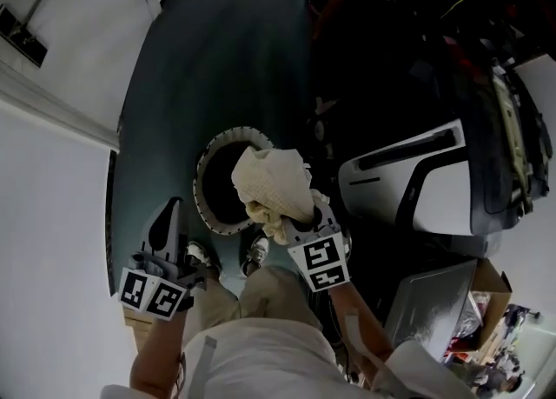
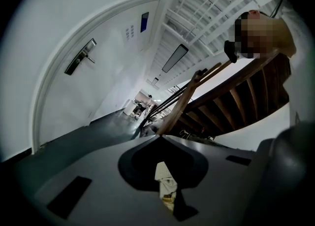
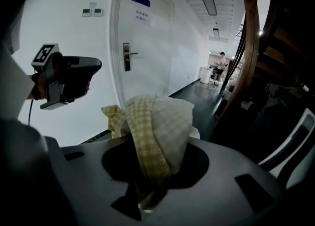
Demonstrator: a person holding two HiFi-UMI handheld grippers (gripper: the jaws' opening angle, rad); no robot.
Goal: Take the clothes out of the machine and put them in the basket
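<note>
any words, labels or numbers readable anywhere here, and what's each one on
Nothing can be quoted.
blue sign on the door: white marks, too blurred to read
white notice below it: print too small to read
wall panels beside the door: nothing legible
marker cubes: square patterns, no words
checked cloth: no print
</note>
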